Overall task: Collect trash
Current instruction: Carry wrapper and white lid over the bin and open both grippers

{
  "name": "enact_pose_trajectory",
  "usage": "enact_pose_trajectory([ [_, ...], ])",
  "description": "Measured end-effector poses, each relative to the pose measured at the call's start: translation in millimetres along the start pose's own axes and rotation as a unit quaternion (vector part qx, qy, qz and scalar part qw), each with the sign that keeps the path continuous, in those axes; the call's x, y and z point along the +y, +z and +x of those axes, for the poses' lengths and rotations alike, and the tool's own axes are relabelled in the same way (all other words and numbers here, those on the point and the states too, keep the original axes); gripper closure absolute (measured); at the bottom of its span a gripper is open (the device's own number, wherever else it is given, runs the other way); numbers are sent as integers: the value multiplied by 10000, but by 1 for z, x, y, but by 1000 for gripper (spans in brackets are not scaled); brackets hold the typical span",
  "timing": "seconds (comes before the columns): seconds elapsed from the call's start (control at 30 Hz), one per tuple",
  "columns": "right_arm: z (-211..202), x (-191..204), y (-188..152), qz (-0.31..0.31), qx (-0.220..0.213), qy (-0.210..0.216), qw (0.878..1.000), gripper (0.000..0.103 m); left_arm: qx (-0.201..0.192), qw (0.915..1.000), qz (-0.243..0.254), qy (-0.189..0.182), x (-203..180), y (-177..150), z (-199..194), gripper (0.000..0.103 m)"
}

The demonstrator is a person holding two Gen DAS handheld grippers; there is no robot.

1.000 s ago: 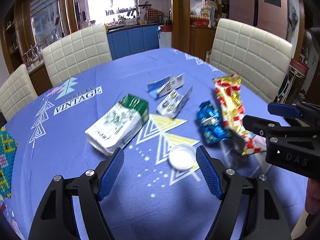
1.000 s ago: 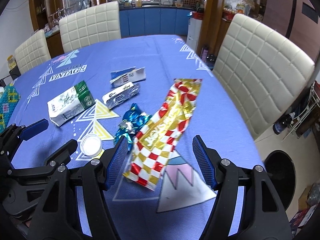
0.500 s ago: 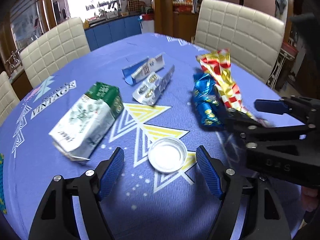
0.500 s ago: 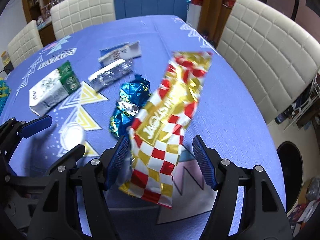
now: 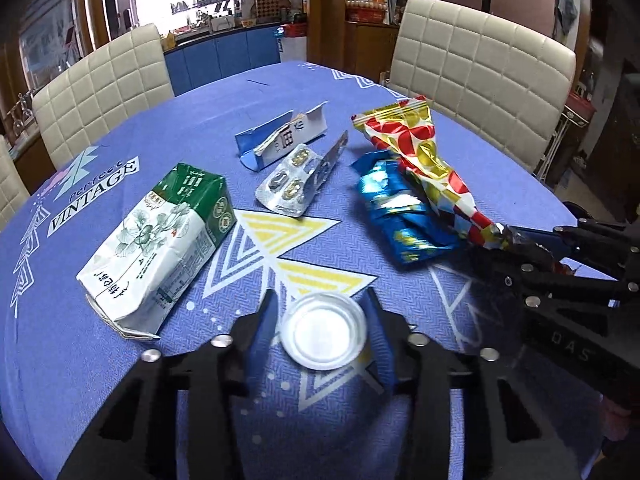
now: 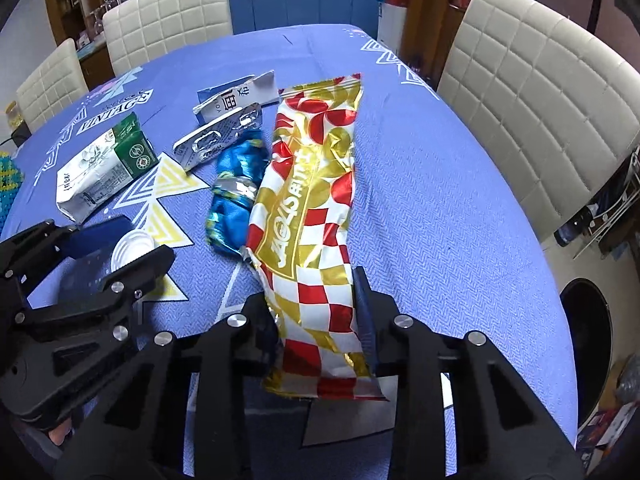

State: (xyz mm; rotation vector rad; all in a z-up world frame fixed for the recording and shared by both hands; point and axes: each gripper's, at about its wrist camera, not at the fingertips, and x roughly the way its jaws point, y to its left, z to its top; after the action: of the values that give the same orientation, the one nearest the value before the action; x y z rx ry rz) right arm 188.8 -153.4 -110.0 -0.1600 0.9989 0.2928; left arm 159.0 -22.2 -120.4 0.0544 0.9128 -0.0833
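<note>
My left gripper [image 5: 322, 308] is shut on a white plastic lid [image 5: 323, 333] that lies on the blue tablecloth; it also shows in the right wrist view [image 6: 132, 248]. My right gripper [image 6: 316, 300] is shut on the near end of a long red, gold and white snack wrapper [image 6: 312, 216], which also shows in the left wrist view [image 5: 420, 160]. A crumpled blue foil wrapper [image 5: 400, 216] lies beside it. A green and white carton [image 5: 160, 240], a silver blister pack [image 5: 296, 184] and a torn blue and white box [image 5: 284, 138] lie further left.
The round table [image 6: 440, 200] has cream padded chairs [image 6: 540, 92] around it. A black bin [image 6: 588, 336] stands on the floor at the right, beyond the table edge. A beaded mat [image 6: 8, 184] lies at the far left.
Both grippers moved forward and closed: the left on the white lid, the right on the near end of the red and gold wrapper.
</note>
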Motion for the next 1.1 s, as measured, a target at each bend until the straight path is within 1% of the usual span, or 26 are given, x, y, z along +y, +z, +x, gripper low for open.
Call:
enact_pose_trajectory([
  [0.07,-3,-2,1,6,-40,-21,10000,69,44,9999,-61,-67,1,0,-2,64],
  [0.13,-8,-4,2,17,-78,-36,10000,70,52,9998,-168,-58,2,-1,-4,64],
  [0.3,-21,-8,3,38,-171,-65,9998,70,-121,9997,-207,25,-1,1,-16,64],
  [0.6,-50,-29,0,123,-371,-195,9990,69,-519,9986,103,-18,-36,14,-43,64],
  [0.97,-77,-62,-16,356,-495,-309,9977,69,-641,9974,276,-154,-69,19,-58,64],
  [1.1,-86,-76,-23,509,-559,-359,9965,69,-653,9967,419,-240,-86,20,-61,64],
])
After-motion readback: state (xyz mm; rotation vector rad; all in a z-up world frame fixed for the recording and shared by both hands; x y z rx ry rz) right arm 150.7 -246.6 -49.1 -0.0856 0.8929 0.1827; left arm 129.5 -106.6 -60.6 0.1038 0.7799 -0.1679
